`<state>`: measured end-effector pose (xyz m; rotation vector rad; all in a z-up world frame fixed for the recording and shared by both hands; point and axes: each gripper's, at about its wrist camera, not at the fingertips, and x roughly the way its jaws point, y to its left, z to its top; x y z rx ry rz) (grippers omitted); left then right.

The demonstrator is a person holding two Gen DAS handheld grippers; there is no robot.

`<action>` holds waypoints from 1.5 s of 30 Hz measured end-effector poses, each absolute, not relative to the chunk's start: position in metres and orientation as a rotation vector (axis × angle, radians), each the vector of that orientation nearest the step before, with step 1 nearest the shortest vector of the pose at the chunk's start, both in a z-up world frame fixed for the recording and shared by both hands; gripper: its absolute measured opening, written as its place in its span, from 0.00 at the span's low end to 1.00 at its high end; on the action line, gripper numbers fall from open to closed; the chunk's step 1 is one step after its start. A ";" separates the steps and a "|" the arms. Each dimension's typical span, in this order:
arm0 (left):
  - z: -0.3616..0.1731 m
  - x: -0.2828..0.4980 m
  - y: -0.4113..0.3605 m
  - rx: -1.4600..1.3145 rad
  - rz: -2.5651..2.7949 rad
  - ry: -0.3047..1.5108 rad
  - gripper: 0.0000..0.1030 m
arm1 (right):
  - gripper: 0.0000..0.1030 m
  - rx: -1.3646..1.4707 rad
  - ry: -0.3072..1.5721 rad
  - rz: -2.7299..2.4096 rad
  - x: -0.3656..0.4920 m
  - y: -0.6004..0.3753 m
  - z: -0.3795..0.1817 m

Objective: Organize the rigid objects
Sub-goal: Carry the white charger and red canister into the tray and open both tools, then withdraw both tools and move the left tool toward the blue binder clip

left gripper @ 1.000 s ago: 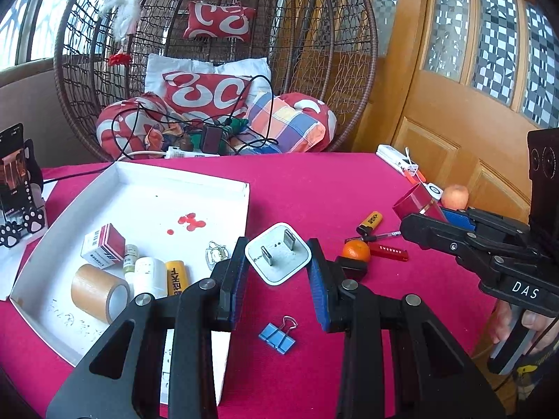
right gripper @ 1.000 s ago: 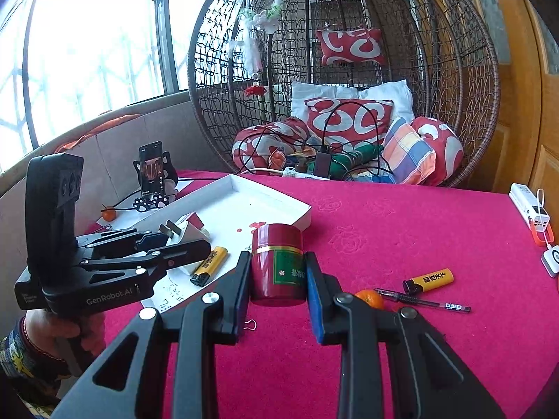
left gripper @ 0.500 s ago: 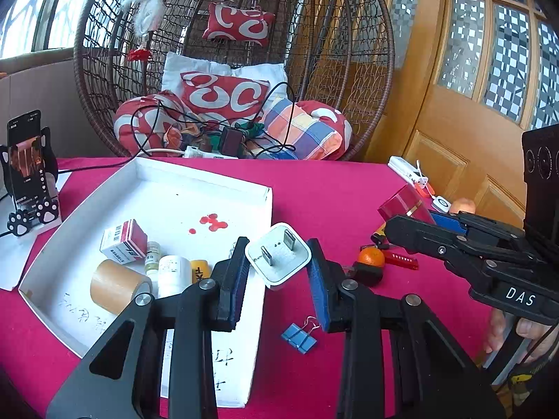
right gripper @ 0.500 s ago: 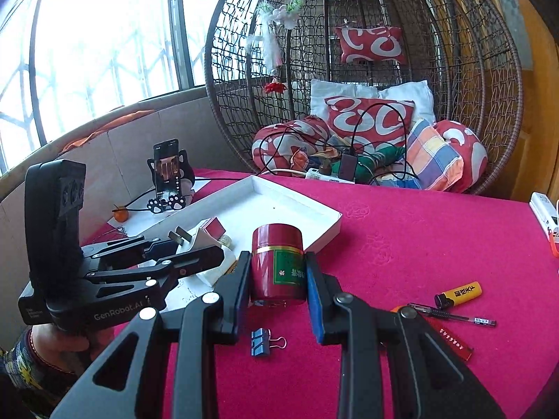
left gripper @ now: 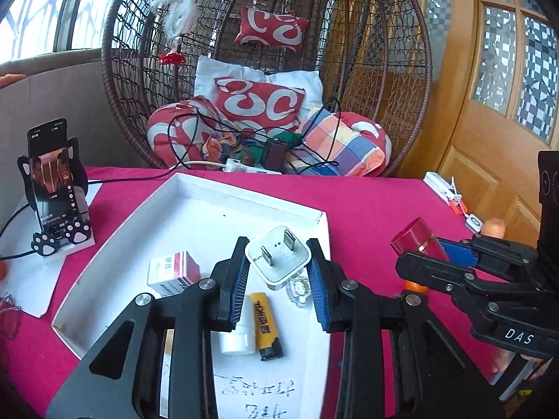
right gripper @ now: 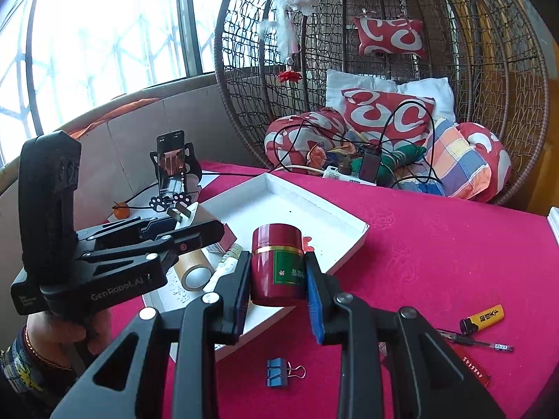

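The left gripper (left gripper: 277, 281) has its jaws closed on one white charger plug (left gripper: 278, 257), at centre frame above the white tray (left gripper: 195, 188). The right gripper (right gripper: 278, 286) clamps one red canister (right gripper: 277, 265) at centre frame, over the tray's near edge. In the tray: one yellow lighter (left gripper: 266, 324), one small box (left gripper: 173, 272), one tape roll (right gripper: 194, 269). On the tabletop (right gripper: 436, 244), lower frame: a second lighter (right gripper: 483, 318), one blue binder clip (right gripper: 278, 377), one pen (right gripper: 475, 341).

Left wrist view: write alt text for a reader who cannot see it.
The left hand-held gripper holds a white plug adapter, prongs up, over a white tray on a red tablecloth. In the tray lie a yellow lighter, a white bottle and a small box.
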<state>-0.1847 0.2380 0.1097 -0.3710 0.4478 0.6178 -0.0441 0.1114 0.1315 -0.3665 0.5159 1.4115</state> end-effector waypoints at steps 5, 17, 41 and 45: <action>0.109 -0.181 0.268 -0.377 0.662 0.470 0.31 | 0.28 -0.370 0.553 1.421 -0.044 0.135 0.128; 0.070 -0.167 0.333 -0.550 0.729 0.569 0.31 | 0.28 -0.296 0.781 1.370 -0.028 0.202 0.086; 0.103 -0.192 0.276 -0.444 0.863 0.423 1.00 | 1.00 -0.301 0.580 1.317 -0.058 0.163 0.081; 0.116 -0.202 0.238 -0.442 0.785 0.365 1.00 | 1.00 -0.241 0.542 1.286 -0.048 0.127 0.094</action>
